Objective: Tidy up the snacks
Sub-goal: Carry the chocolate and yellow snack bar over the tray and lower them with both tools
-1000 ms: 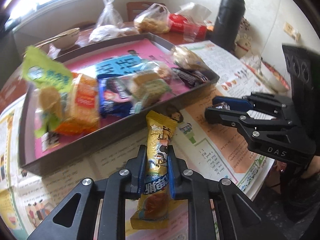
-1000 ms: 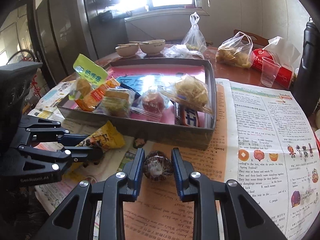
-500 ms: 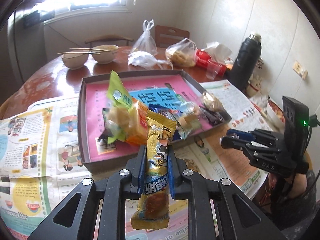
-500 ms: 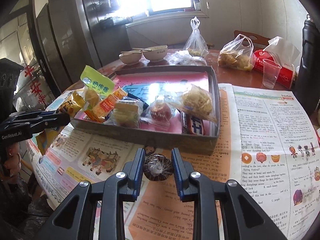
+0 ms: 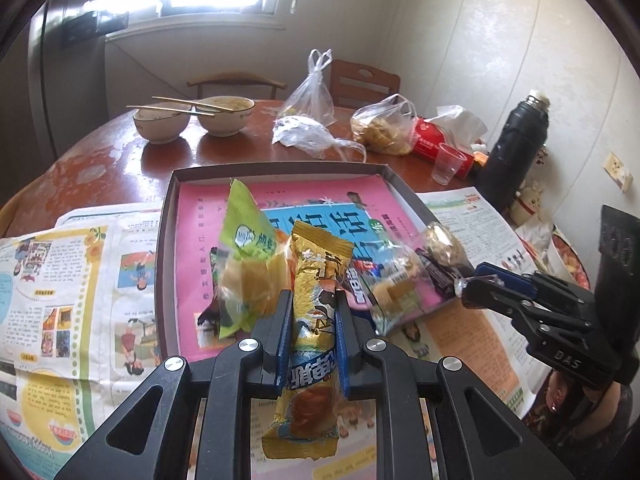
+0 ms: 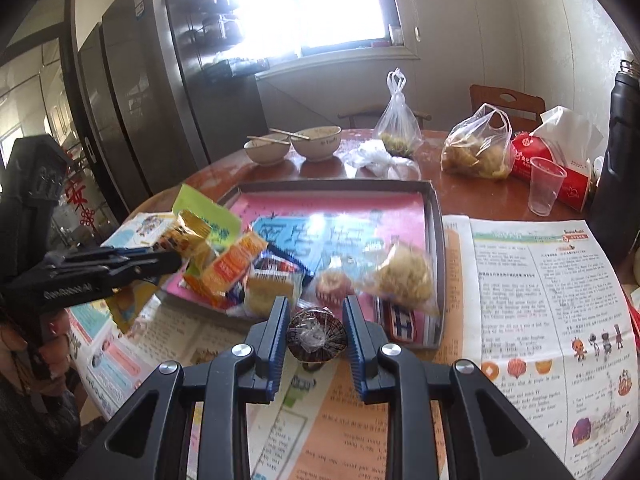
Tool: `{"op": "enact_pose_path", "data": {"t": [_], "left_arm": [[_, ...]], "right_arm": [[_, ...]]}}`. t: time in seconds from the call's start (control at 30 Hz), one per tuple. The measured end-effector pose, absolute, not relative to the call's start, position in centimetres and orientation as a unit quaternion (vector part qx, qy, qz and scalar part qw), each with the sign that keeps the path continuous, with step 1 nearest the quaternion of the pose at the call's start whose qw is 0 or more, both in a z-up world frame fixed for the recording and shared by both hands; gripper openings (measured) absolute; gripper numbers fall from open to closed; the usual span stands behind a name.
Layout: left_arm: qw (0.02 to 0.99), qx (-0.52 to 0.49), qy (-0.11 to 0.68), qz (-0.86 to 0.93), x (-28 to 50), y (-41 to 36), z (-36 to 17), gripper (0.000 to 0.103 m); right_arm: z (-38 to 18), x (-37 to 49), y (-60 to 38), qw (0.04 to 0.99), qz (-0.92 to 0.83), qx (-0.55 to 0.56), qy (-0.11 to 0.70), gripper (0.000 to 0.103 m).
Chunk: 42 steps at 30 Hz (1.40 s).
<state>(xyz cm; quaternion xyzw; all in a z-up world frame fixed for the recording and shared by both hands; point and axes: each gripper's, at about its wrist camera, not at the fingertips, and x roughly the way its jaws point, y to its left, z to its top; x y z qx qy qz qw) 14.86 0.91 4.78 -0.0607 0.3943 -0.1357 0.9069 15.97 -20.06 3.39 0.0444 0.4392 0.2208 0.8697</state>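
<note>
Left gripper [image 5: 312, 312]: nearest the left camera, its blue-padded jaws pinching a long yellow snack packet [image 5: 310, 344] at mid-length; the packet stands nearly upright, one end above the jaws and the other hanging below them, clear of the table.
Right gripper [image 6: 316, 316]: nearest the right camera, jaws clamped on a small round dark snack in clear wrap [image 6: 316, 334], held just above the newspaper.
Newspaper [image 6: 540, 300]: spread open across the near side of the table, under and beside the tray.
Tray [image 5: 168, 216]: a shallow dark box lid lined with a pink and blue sheet, just beyond both grippers.
Snacks in tray: gathered along its near edge. A green-topped bag [image 5: 244, 236] stands tallest; an orange packet [image 6: 232, 264] lies beside it, then a clear pack of pale biscuits [image 6: 272, 288] and a clear bag of crinkly yellow snack [image 6: 404, 272] at the right side.
Table beyond the tray: bare reddish wood with two bowls [image 5: 192, 120] carrying chopsticks, knotted plastic bags [image 5: 312, 120], a red tissue pack [image 6: 560, 168], a clear plastic cup [image 6: 544, 186] and a black flask [image 5: 512, 152].
Background: a bright window [image 6: 340, 4] and wooden chairs behind the table.
</note>
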Motion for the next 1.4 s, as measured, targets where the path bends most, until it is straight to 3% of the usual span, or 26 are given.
{"op": "enact_pose_path", "data": {"t": [0.8, 1.4], "left_arm": [[0.901, -0.062, 0.409, -0.134, 19.1, -1.8, 3.8, 0.019], [0.9, -0.071, 0.415, -0.115, 21.0, -2.1, 2.0, 0.019]], "right_arm": [[3.2, 19.9, -20.6, 0.88, 0.207, 0.081, 0.419, 0.028], [0.7, 19.9, -17.8, 0.878, 0.185, -0.005, 0.441, 0.028]]}}
